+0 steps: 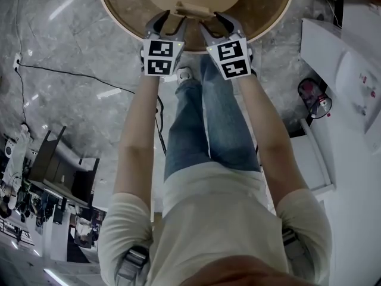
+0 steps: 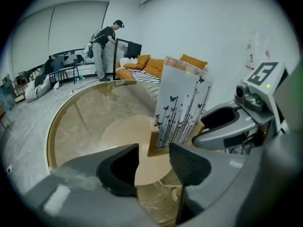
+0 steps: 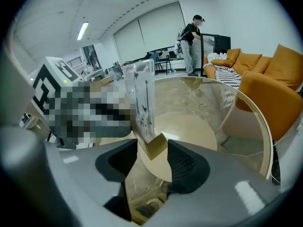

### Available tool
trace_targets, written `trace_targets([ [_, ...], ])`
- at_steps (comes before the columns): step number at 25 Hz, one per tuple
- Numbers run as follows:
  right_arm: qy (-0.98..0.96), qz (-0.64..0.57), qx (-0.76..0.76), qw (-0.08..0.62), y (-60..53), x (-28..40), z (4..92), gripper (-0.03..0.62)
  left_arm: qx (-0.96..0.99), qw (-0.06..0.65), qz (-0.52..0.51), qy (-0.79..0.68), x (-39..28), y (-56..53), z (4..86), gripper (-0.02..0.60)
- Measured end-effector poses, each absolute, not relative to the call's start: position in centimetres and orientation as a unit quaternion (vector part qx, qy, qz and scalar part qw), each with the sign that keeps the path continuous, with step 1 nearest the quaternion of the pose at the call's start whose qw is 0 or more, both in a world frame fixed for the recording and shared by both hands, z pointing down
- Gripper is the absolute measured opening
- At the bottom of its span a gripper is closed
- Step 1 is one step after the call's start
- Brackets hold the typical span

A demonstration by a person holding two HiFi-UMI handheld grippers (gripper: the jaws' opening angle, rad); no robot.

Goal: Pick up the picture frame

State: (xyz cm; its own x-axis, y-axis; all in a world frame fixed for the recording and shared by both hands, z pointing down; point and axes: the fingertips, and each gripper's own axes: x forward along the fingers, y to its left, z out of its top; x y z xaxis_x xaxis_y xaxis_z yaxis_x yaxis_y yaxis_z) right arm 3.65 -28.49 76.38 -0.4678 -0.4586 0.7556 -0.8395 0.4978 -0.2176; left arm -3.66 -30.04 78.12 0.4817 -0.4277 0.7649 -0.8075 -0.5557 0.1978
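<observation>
Left tool (image 2: pixel 154 162) and right tool (image 3: pixel 152 157), each with jaws spread, flank the picture frame (image 2: pixel 182 103). A corner of its wooden base lies between the right tool's jaws. The frame stands upright on the round glass table (image 2: pixel 52 126). Beyond is an orange sofa (image 3: pixel 270 74).

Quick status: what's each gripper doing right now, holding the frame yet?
Left gripper: open, empty; picture frame just ahead of its jaws.
Right gripper: open; the picture frame's base corner sits between its jaws, not clamped.
</observation>
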Motion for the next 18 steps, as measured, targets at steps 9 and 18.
trace_targets([
  [9,-0.804,0.299,0.396,0.327,-29.9,3.1,78.6,0.184,0.83,0.272,0.339,-0.35,-2.8,-30.9,79.1,0.199],
  [18,-0.799,0.297,0.407,0.329,-29.7,3.3,78.5,0.186,0.826,0.29,0.332,-0.352,-2.1,-30.4,79.3,0.192],
])
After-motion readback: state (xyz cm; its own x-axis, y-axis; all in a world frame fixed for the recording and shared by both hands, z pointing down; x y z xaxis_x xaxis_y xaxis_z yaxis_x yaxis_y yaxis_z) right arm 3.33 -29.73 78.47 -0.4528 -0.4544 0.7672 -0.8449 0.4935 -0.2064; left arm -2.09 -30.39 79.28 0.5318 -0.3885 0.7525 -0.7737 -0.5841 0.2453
